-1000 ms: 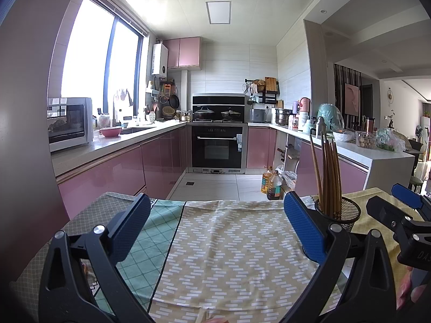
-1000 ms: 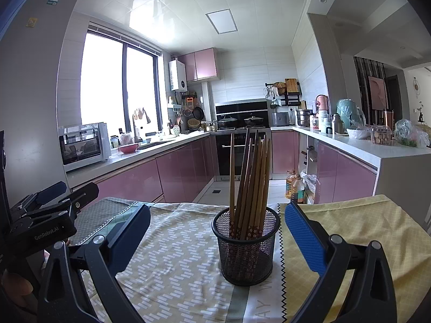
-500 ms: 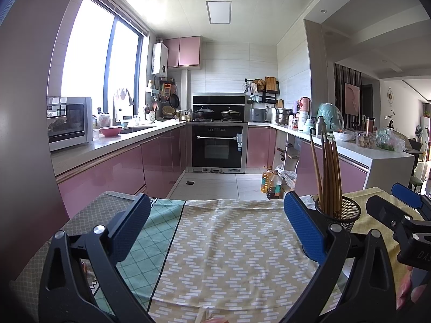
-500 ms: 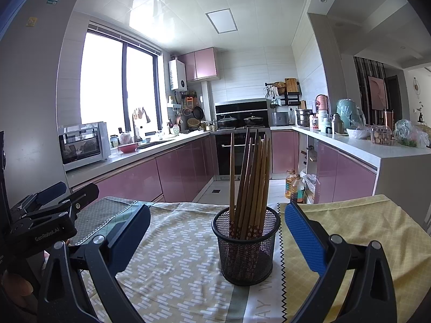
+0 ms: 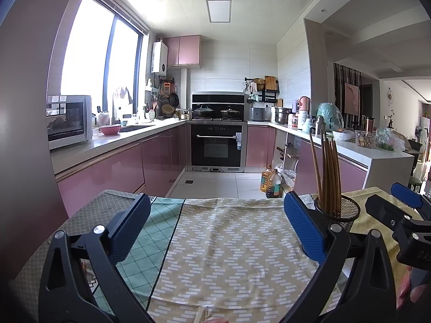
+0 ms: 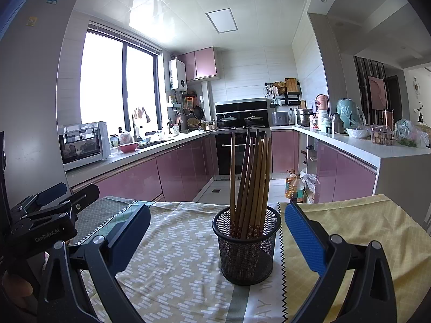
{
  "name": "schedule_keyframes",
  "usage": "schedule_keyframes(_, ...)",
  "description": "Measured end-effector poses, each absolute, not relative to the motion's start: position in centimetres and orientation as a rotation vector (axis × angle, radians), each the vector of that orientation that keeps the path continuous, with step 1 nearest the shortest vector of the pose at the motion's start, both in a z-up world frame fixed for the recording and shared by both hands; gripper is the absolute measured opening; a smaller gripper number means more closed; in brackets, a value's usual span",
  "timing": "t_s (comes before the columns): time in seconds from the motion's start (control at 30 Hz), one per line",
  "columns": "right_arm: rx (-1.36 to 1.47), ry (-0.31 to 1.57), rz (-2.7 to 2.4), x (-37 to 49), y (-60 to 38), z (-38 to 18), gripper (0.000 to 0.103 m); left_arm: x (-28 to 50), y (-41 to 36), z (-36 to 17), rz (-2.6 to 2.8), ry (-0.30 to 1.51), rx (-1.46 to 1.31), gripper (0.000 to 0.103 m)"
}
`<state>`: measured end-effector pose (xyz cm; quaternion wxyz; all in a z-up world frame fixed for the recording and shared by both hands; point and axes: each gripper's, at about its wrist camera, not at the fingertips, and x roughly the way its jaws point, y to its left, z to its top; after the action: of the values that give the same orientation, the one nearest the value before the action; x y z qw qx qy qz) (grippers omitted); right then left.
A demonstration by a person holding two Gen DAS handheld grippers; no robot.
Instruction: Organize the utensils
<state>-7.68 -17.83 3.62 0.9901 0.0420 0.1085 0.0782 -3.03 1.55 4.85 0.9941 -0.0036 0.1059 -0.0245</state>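
Wooden chopsticks [image 6: 249,180] stand bundled, leaning slightly, in a black mesh holder [image 6: 246,245] on the cloth-covered table [image 6: 175,255], toward its far edge, directly ahead of the right gripper [image 6: 215,239]. Right fingers [image 6: 304,237] spread wide and empty; left gripper [image 5: 215,231] likewise wide, empty, over bare cloth. Judgement: sticks are light, stiff, smooth and likely slippery; pinch across the upper shafts; the light holder may tip.
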Motion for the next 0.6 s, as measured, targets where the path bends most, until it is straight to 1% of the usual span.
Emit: schedule_keyframes(0.6,0.086,0.218,0.153,-7.76,-17.95,3.55,0.096,-3.06,1.42,4.72,-0.046,0.212,-0.006,0.098)
